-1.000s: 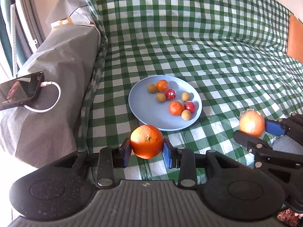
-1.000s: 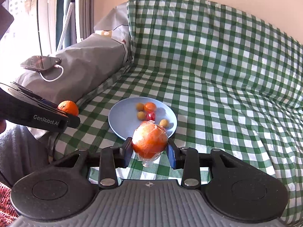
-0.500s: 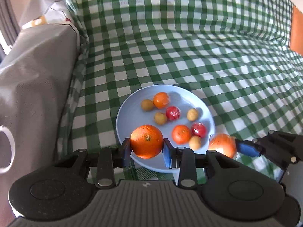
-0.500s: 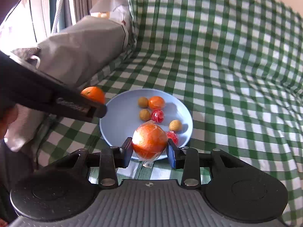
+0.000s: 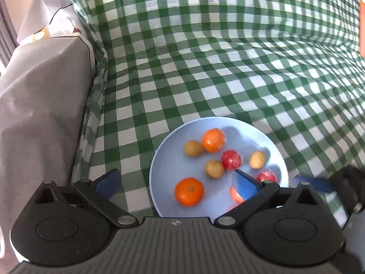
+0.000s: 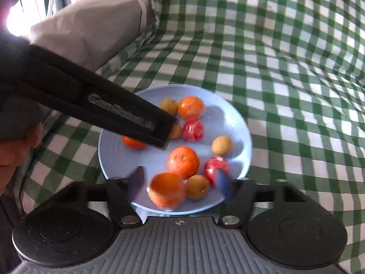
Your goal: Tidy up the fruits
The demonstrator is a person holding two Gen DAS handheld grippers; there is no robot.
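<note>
A green checked cloth (image 5: 205, 68) covers the sofa, with a blue plate (image 5: 164, 166) gathering the fruit. Both tongs are spreading to release: the left tongs (image 5: 175, 182) flank an orange (image 5: 189, 191) on the plate, the right tongs (image 6: 180, 182) a wrapped orange (image 6: 166, 193).

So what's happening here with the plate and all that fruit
A person is sorting fruit onto a round pale blue plate that sits on a green and white checked cloth, using a two-finger gripper in each hand. Both sets of jaws are opening. The left gripper stands above a loose orange on the plate, not gripping it. The right gripper has a blurred, plastic-wrapped orange fruit between its fingers at the plate's near edge, free of the pads. Smaller tan, red and orange fruits lie on the plate.
</note>
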